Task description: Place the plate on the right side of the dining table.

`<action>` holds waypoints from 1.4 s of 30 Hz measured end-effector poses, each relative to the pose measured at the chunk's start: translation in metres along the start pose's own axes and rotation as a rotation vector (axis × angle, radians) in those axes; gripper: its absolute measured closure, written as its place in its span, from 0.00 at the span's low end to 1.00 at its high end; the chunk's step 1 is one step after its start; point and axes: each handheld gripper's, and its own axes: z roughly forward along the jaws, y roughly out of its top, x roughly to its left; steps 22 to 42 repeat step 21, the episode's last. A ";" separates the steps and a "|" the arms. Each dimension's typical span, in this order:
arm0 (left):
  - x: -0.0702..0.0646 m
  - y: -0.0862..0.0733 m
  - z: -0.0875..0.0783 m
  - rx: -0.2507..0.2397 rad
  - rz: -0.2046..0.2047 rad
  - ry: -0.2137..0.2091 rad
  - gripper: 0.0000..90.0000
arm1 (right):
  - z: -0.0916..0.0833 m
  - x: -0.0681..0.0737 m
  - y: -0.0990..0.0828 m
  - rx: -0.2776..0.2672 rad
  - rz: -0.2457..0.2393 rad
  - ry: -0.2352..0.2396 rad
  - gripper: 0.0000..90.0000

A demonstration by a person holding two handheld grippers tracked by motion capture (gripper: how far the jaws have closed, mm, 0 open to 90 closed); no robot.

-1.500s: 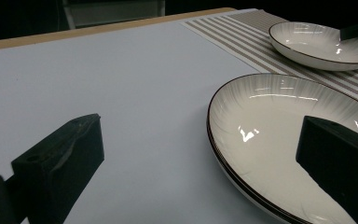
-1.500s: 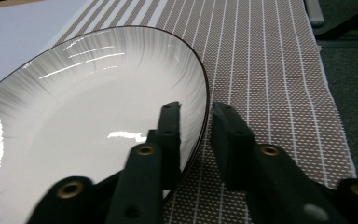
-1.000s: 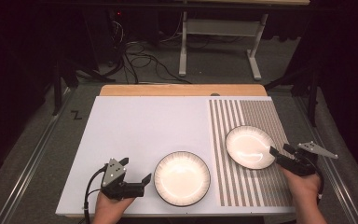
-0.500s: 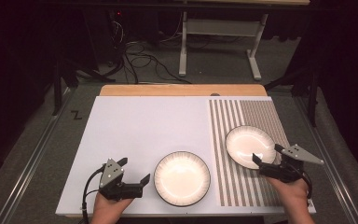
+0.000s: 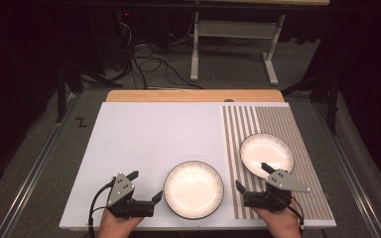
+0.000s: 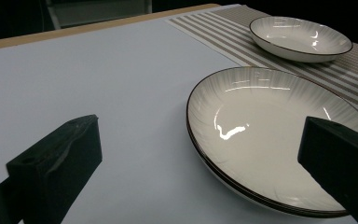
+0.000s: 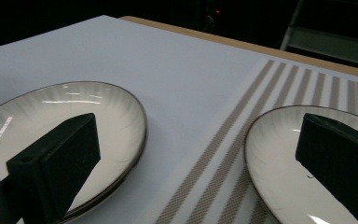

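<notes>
Each bare hand carries a black two-jaw left gripper [image 5: 144, 185] and right gripper [image 5: 252, 176], blocky-fingered, topped by a screw-dotted grey three-cornered plate, trailing black cable.

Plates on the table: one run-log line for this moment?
left claw: open, beside near plate | right claw: jaws just opened, nothing between | far plate: on striped mat

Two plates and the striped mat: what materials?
Near plate and far plate: probably glazed ceramic, glossy; sharp glare spots, dark rim line, faint radial ribbing. Striped mat: likely woven fabric or vinyl, matte; visible weave texture in the tan stripes.
</notes>
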 end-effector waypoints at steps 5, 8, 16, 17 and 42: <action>-0.001 0.001 -0.006 -0.015 0.009 0.003 0.00 | -0.010 0.020 -0.010 0.005 -0.047 0.023 0.00; 0.003 0.001 -0.008 -0.022 -0.021 0.010 0.00 | -0.015 0.018 -0.014 -0.002 -0.033 0.029 0.00; 0.003 0.001 -0.007 -0.027 -0.036 0.015 0.00 | -0.020 0.006 -0.015 -0.028 -0.007 0.024 0.00; 0.003 0.001 -0.007 -0.028 -0.036 0.013 0.00 | -0.020 0.006 -0.015 -0.028 -0.005 0.024 0.00; 0.004 0.002 -0.006 -0.031 -0.041 0.001 0.00 | -0.021 0.004 -0.014 -0.030 0.009 0.020 0.00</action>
